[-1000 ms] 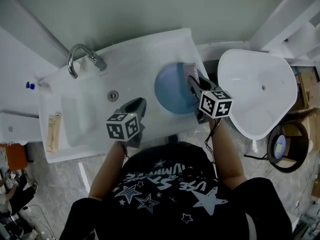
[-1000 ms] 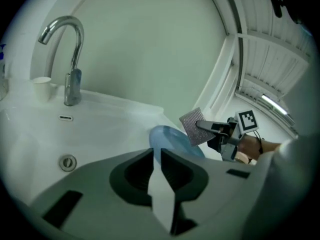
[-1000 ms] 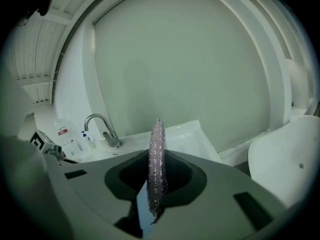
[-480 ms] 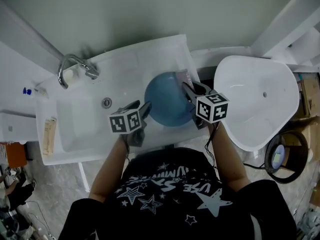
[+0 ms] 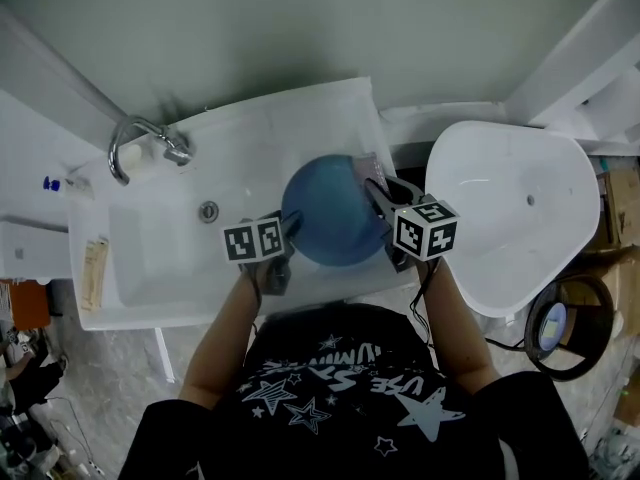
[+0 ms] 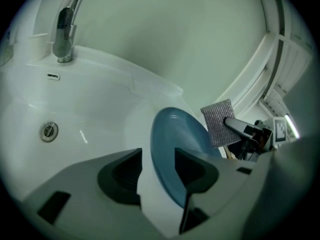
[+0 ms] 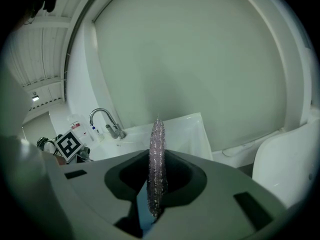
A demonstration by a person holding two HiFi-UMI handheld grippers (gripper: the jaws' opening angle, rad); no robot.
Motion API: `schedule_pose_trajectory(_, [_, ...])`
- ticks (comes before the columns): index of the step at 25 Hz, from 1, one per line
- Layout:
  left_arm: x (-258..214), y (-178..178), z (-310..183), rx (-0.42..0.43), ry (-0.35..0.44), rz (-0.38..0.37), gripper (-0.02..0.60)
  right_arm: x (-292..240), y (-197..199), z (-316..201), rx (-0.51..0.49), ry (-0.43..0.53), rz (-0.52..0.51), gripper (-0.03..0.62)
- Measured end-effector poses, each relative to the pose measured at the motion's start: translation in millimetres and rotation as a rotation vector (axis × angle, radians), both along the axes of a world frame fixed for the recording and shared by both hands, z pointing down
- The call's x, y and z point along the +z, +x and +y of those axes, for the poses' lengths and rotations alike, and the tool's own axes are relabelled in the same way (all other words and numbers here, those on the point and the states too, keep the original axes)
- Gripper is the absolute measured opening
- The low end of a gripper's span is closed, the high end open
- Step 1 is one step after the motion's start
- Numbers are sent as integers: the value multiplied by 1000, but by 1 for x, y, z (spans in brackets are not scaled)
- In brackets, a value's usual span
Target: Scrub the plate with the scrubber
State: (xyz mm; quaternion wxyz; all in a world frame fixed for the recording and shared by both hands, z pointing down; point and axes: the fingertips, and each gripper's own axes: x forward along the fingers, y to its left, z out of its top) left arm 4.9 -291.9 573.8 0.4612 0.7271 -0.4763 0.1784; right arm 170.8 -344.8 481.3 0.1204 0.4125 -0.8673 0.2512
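A blue plate stands tilted in the white sink, at its right end. My left gripper is at the plate's left rim. Its jaws have just been opening. In the left gripper view the plate rim runs between the left gripper jaws, with a white gap beside one jaw. My right gripper is shut on a silvery mesh scrubber at the plate's right edge. The scrubber stands edge-on between the right gripper jaws. From the left gripper, the scrubber hangs just behind the plate.
A chrome faucet rises at the sink's back left, with the drain in the basin's middle. A pale brush lies on the sink's left ledge. A large white basin stands to the right of the sink.
My left gripper has moved right and down to the plate's left rim, and its jaws have opened around it. The right gripper has shifted slightly with the scrubber.
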Motion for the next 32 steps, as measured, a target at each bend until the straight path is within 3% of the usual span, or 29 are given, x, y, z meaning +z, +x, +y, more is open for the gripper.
schedule_pose_trajectory(2, [4, 2, -1, -1, -12, 5, 205, 0, 0, 0, -5, -1, -2, 80])
schedule_pose_trajectory(5, [9, 2, -1, -10, -22, -17, 98, 3, 0, 1, -13, -5, -2, 80])
schedule_pose_trajectory(8, [12, -1, -2, -22, -28, -20, 57, 5, -1, 1, -21, -10, -2, 80])
schedule_pose_trajectory(12, [12, -2, -3, -30, -48, 25, 48, 6, -8, 2, -39, -13, -3, 80])
schedule_pose_trajectory(17, [13, -8, -6, -100, -81, 138, 31, 6, -22, 1, -34, -13, -5, 80])
schedule_pose_trajectory(28, [1, -25, -2, -42, -68, 139, 28, -8, -58, 14, -23, 3, -3, 80])
schedule_pose_trajectory(32, [-6, -33, 1, -54, -82, 186, 28, -13, -74, 20, -47, 27, 24, 80])
